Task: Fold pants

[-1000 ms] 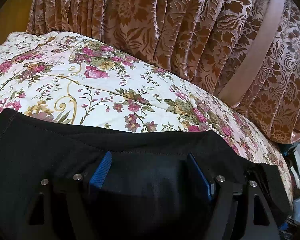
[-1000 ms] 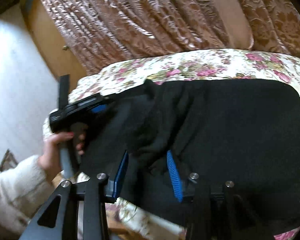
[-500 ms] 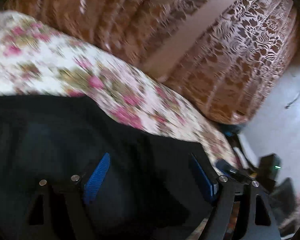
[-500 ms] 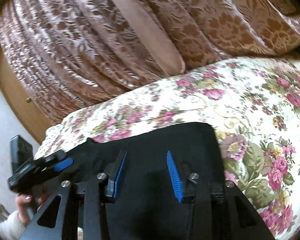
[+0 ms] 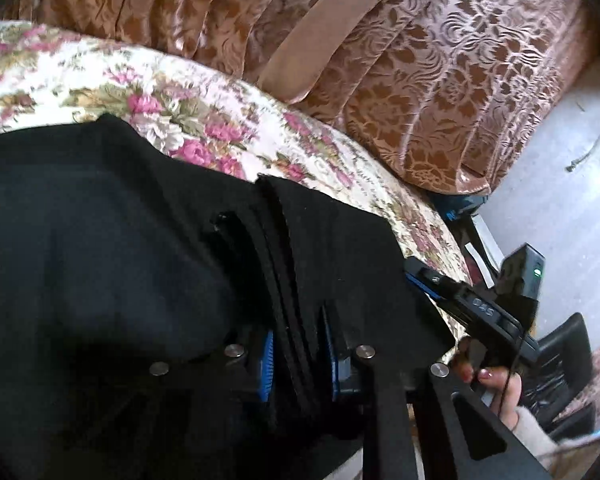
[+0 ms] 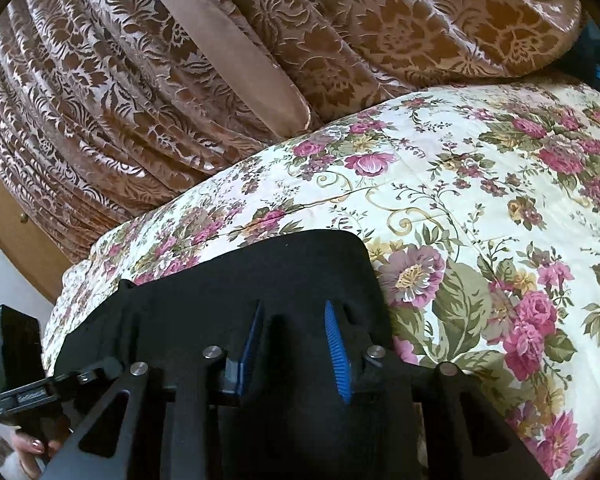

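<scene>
Across the lower half of both frames, black pants (image 5: 120,248) are lying on a floral bedspread (image 6: 480,208). Stacked fabric edges are being pinched by the left gripper (image 5: 298,354). The right gripper (image 6: 294,350) is being held spread over cloth. Only the left view is showing "045" on the other tool.

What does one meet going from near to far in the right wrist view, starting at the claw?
Right claw → black pants → floral bedspread → brown patterned curtain.
</scene>
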A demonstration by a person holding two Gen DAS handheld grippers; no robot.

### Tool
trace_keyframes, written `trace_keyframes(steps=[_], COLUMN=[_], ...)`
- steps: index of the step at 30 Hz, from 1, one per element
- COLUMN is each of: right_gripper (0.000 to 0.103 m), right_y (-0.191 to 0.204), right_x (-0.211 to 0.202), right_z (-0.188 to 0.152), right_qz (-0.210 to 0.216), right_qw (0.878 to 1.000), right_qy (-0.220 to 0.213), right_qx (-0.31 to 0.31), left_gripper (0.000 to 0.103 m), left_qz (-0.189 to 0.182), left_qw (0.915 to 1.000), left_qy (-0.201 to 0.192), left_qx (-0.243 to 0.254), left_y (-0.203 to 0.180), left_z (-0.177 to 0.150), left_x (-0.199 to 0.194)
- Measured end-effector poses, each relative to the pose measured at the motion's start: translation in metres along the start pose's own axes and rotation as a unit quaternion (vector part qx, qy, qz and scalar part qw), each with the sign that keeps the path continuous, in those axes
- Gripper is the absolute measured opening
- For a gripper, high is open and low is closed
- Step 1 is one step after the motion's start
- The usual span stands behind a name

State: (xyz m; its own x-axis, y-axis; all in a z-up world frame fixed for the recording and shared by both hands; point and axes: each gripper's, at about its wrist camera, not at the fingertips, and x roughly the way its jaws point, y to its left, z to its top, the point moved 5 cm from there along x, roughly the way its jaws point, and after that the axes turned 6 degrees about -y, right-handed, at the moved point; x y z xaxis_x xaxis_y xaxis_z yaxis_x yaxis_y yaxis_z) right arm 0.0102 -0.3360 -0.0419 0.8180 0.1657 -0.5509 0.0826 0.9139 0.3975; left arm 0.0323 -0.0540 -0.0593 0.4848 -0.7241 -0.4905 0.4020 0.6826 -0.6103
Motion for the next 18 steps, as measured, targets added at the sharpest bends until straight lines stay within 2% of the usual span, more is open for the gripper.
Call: trace_keyframes(steps=[3,6,11,13,15,18], right_gripper=[0.031,0.028,0.028,0.028,0.031,0.03], right_y=[0.002,0.0,-0.002,-0.003,-0.002,0.002], right_x=[0.002,0.014,0.014,0.011,0.004,-0.007], right_z=[-0.006,-0.017,-0.018,-0.017,-0.016,-0.013], right_qz=[-0.009,-0.025,-0.021,-0.02,-0.02,-0.025], right_qw=[1.0,0.998,0.999,0.999,1.0,1.0], right_qy=[0.007,0.026,0.014,0.012,0.008,0.004], right_qx=[-0.023,-0.045,-0.046,-0.03,-0.012,-0.011], left_gripper=[0.017,0.017,0.02,0.023,0.027,0.029], left_qz=[0.032,0.021,0.03,0.031,0.033,0.06], left_qw=[0.9994,0.999,0.9994,0.9992,0.9986,0.9954], left_qy=[-0.003,-0.005,-0.019,-0.022,-0.032,-0.074], left_qx=[-0.014,-0.039,-0.001,-0.009,-0.024,-0.002], left_y=[0.015,0.031,0.026,0.024,0.021,0.015], left_z=[-0.004,-0.01,-0.013,-0.013,-0.009,-0.001], left_x=[0.0,0.011,0.01,0.006,-0.003,-0.024])
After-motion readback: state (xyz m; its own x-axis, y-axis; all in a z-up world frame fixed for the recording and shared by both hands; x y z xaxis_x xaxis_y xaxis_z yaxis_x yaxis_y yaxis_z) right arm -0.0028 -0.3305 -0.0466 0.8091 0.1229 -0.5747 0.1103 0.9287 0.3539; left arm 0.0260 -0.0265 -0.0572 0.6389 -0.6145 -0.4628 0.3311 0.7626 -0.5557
